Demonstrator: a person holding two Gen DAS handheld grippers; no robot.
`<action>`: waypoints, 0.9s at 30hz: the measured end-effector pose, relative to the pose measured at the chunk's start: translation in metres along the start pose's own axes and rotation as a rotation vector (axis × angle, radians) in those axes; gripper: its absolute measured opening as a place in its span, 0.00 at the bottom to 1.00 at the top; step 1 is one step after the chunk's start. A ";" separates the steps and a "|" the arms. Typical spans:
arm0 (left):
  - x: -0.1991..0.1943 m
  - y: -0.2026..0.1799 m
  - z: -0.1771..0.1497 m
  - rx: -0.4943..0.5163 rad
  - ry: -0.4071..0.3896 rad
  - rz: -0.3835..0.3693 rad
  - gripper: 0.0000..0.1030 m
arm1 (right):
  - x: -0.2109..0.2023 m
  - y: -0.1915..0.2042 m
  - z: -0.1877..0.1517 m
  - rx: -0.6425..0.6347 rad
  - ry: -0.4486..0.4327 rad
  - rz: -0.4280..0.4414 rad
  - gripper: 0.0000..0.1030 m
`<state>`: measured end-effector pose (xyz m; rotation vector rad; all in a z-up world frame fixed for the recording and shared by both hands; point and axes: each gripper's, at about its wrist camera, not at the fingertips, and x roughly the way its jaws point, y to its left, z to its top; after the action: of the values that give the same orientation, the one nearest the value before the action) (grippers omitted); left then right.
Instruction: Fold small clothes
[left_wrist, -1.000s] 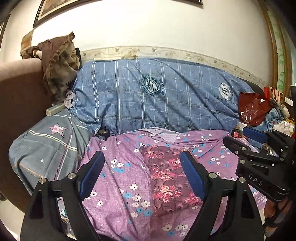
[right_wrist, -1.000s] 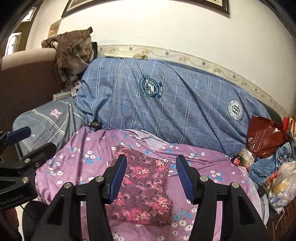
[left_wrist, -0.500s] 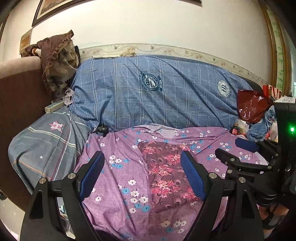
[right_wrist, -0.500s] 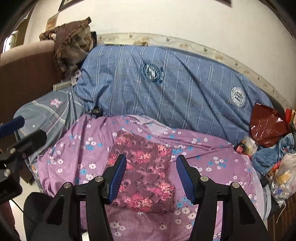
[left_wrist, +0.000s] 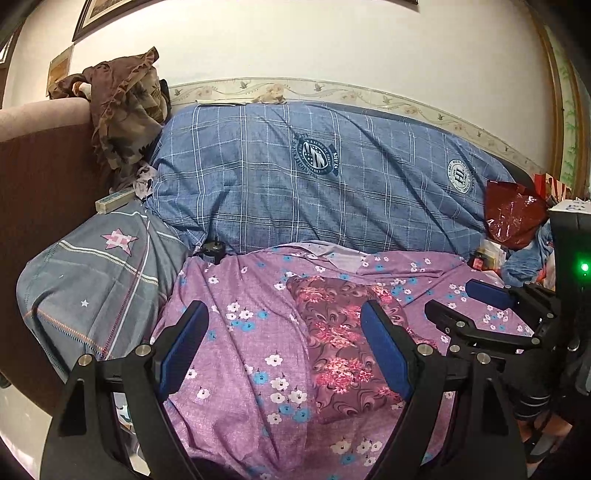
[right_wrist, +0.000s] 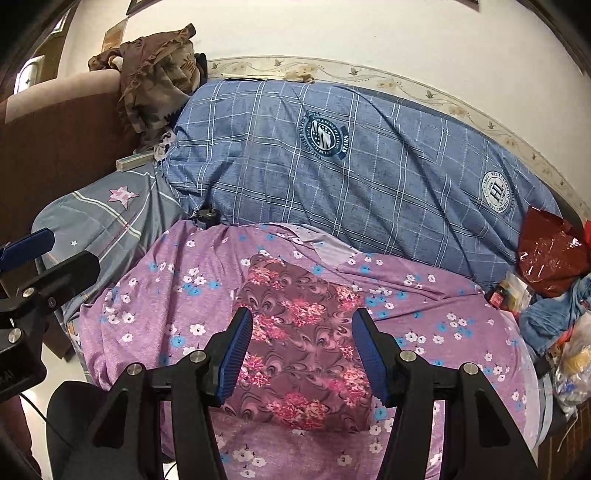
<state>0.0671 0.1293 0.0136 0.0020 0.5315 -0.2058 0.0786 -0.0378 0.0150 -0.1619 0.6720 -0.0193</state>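
A folded maroon floral cloth (left_wrist: 341, 339) (right_wrist: 299, 339) lies flat on the purple flowered sheet (left_wrist: 251, 332) (right_wrist: 177, 295) that covers the seat. My left gripper (left_wrist: 284, 339) is open and empty, held above the sheet just left of the cloth. My right gripper (right_wrist: 301, 350) is open and empty, held above the near half of the cloth. The right gripper also shows at the right edge of the left wrist view (left_wrist: 480, 306), and the left gripper at the left edge of the right wrist view (right_wrist: 40, 266).
A blue checked cover (left_wrist: 314, 177) (right_wrist: 351, 162) drapes the sofa back. A grey star pillow (left_wrist: 96, 269) lies at the left. Brown clothes (left_wrist: 125, 107) hang on the armrest. A red plastic bag (right_wrist: 550, 254) and other clutter (right_wrist: 554, 317) sit at the right.
Both grippers have drawn back and up from the folded cloth, which looks smaller and lies still. Both stay open.
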 end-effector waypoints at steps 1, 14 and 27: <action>0.000 0.000 0.000 0.000 -0.001 0.000 0.82 | 0.000 0.000 0.000 0.000 -0.001 0.000 0.56; 0.001 -0.001 0.001 0.002 0.000 -0.002 0.82 | -0.006 0.000 0.002 0.001 -0.023 0.001 0.56; -0.004 -0.008 0.003 0.014 -0.006 -0.004 0.82 | -0.012 -0.003 0.002 0.009 -0.044 0.001 0.56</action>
<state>0.0636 0.1222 0.0188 0.0144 0.5236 -0.2130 0.0708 -0.0392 0.0244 -0.1525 0.6283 -0.0178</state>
